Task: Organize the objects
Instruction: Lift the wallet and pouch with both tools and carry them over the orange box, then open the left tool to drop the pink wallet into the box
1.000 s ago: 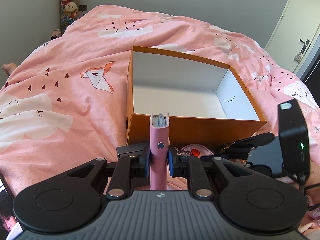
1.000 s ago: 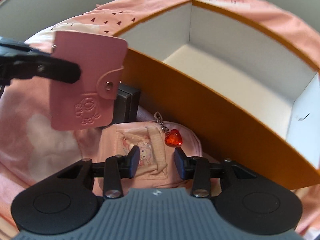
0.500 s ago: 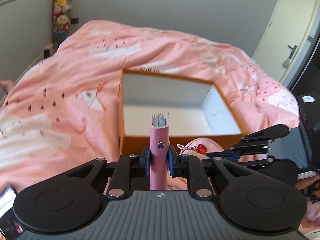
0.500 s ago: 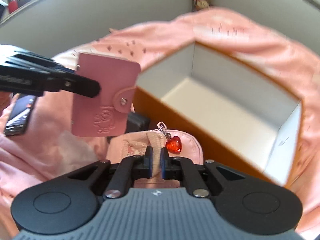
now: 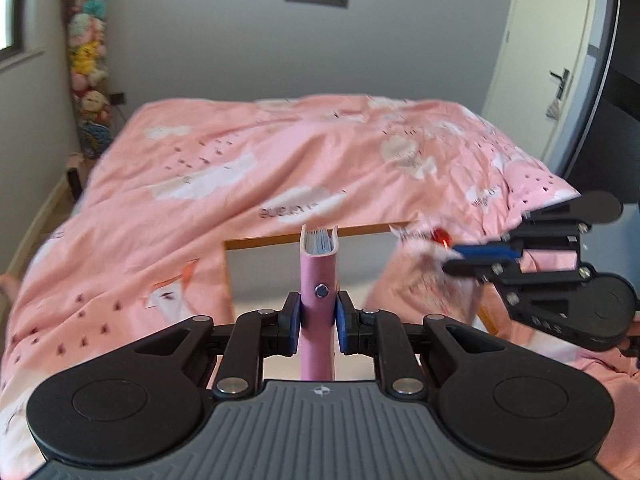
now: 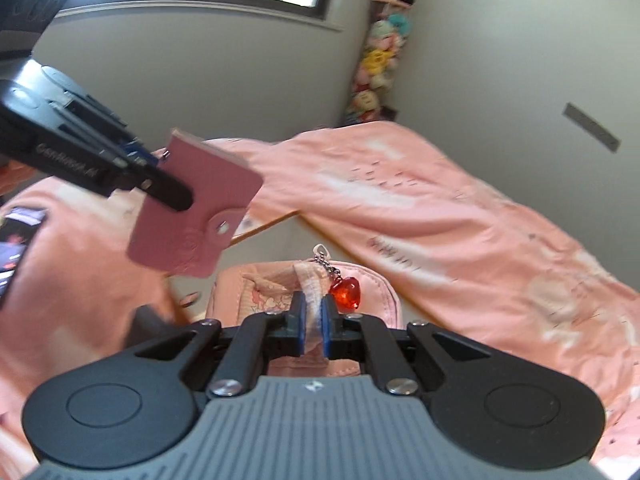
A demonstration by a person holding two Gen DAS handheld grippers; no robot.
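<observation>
Both tongs have risen: left tongs clamp pink card holder, right tongs clamp pink pouch.

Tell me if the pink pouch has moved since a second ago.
Yes. The pink pouch, then lying on the bed beside the orange box, now hangs lifted by its strap in the right tool, up near the box's rim.

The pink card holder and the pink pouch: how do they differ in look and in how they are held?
The card holder is flat, stiff and plain with a snap button; the pouch is soft fabric with a cartoon print and a red heart charm. The left gripper clamps the card holder's body; the right gripper pinches only the pouch's strap, so the pouch hangs. Both are pink and held near the orange box.
</observation>
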